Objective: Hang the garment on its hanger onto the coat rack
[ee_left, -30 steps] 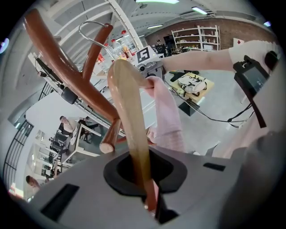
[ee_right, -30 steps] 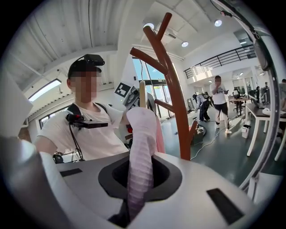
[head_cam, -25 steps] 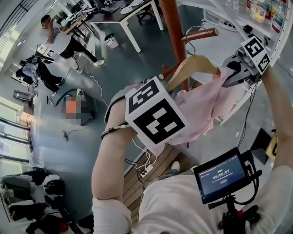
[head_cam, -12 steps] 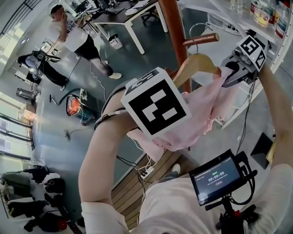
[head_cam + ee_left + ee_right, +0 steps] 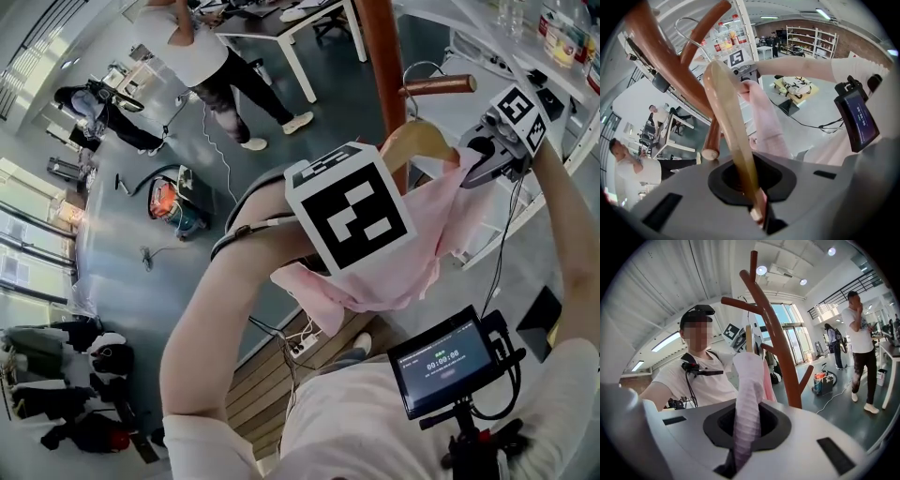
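A pink garment (image 5: 412, 246) hangs on a wooden hanger (image 5: 424, 141), held up beside the brown coat rack (image 5: 380, 56). The hanger's wire hook (image 5: 419, 69) sits close to a rack peg (image 5: 441, 84); I cannot tell whether they touch. My left gripper (image 5: 757, 213) is shut on the end of the hanger (image 5: 729, 126), and in the head view its marker cube (image 5: 349, 217) hides the jaws. The right gripper (image 5: 469, 157) is shut on a fold of the garment (image 5: 747, 394) at the hanger's other shoulder. The rack (image 5: 776, 338) rises just behind the cloth.
A person in a white shirt (image 5: 202, 52) stands by a white table (image 5: 281, 28) at the back. A vacuum-like machine (image 5: 173, 202) sits on the floor. White shelves with bottles (image 5: 562, 37) stand at the right. A power strip (image 5: 302, 349) lies on the wooden platform.
Both grippers have carried the hanger and garment a little right, and the hook is nearer the peg. The person at the back has walked towards the table.
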A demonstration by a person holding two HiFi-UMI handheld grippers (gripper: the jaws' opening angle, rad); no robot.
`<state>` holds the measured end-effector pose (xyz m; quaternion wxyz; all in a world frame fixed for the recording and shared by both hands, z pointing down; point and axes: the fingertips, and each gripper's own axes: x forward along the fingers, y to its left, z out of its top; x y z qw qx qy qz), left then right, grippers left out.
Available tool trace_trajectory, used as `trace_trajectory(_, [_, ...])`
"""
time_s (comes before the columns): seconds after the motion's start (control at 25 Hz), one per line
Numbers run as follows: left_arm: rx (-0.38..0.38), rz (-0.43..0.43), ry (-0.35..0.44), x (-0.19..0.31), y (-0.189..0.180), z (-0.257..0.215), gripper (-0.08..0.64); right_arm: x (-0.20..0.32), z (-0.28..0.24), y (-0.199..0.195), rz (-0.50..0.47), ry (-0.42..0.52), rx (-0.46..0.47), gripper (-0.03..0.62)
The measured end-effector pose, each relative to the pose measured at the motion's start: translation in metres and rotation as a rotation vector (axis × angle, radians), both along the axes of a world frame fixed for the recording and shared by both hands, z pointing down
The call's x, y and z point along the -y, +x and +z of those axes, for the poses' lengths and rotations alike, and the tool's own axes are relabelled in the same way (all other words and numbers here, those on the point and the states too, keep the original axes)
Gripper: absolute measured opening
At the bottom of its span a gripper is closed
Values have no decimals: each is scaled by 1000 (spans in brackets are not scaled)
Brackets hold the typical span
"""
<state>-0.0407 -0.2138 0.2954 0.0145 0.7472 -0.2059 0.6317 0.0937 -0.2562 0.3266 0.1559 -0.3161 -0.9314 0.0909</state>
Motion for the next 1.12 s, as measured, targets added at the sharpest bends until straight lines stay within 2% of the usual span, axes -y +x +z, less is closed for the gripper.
trace_trajectory(0.52, [30, -45, -25, 4, -13, 33, 18, 3, 27, -10, 7, -15, -28, 20])
trace_trajectory(0.72, [13, -51, 9, 11, -15, 31, 14, 10, 26, -13, 25, 12, -30, 21])
trace_trajectory(0.92, [-34, -37, 57, 17, -10, 32, 15, 16, 26, -10, 55, 76, -78, 23])
trace_trajectory(1.12, [-65, 24, 119, 23, -7, 40, 17, 26, 34, -10, 105, 142, -139, 45])
